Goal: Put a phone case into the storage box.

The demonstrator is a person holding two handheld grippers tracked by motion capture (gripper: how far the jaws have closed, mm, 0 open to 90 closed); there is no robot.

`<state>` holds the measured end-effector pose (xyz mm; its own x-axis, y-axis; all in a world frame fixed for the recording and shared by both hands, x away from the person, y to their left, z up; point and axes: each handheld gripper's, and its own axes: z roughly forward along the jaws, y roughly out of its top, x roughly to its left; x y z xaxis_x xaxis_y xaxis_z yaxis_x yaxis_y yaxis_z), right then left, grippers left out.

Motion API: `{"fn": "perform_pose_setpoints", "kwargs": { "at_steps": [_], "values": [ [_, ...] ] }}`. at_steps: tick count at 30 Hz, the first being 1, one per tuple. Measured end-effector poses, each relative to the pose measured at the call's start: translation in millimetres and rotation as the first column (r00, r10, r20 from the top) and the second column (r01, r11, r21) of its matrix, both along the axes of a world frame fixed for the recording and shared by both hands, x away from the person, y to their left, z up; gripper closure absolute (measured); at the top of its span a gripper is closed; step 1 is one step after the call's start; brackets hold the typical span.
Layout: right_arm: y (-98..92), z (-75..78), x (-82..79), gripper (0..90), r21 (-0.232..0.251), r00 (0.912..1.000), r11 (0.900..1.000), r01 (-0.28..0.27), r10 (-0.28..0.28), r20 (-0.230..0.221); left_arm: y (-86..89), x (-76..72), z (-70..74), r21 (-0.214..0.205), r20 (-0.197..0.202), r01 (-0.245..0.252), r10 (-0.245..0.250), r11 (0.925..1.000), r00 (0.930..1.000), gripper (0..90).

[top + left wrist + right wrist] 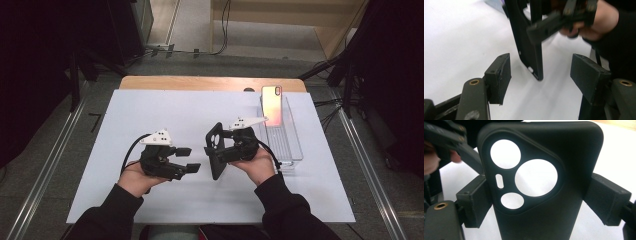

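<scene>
Right claw [220,150] clamps black phone case [216,150] upright; left claw [189,159] wide, empty, just beside.

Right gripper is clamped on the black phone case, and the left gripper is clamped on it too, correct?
Not quite. The right gripper is clamped on the black phone case, but the left gripper is open: the left gripper view shows its pads apart, clear of the case's lower edge.

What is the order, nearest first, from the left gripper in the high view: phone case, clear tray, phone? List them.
1. phone case, just right of the left gripper, clamped in the right gripper.
2. clear tray, further right.
3. phone, upright at the tray's far end.
</scene>
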<state>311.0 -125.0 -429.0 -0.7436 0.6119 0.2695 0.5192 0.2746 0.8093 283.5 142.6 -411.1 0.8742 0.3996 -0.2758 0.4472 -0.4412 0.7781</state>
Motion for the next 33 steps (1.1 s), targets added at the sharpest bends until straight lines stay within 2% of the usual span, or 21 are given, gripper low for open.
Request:
{"fn": "perform_pose_setpoints", "kwargs": {
  "at_steps": [5,12,19,26,33],
  "values": [
    [-2.2,4.8,-1.9,12.1,0.021,0.9997,0.9995,-0.025,0.025,-0.007,9.7,-2.2,-12.2,-0.005,-0.026,-0.006,0.006,1.0000,0.9996,33.3],
    [-6.2,13.1,-5.7,12.1,0.011,0.9987,0.9988,-0.048,0.048,-0.013,18.8,-6.3,-20.9,0.004,-0.032,-0.004,0.004,1.0000,0.9995,33.3],
    [-11.6,22.0,-7.1,12.2,0.007,0.9974,0.9974,-0.072,0.072,-0.002,28.4,-8.1,-30.6,0.018,-0.065,-0.010,0.011,0.9998,0.9978,32.0],
    [-20.6,34.0,-7.6,12.1,0.015,0.9972,0.9971,-0.075,0.075,0.000,35.4,-9.9,-33.1,0.021,-0.069,-0.020,0.022,0.9996,0.9974,32.0],
    [-34.1,49.6,-7.6,12.1,0.020,0.9978,0.9977,-0.065,0.065,0.009,42.1,-9.5,-34.3,0.025,-0.079,-0.053,0.055,0.9983,0.9953,31.9]
  ]
}}
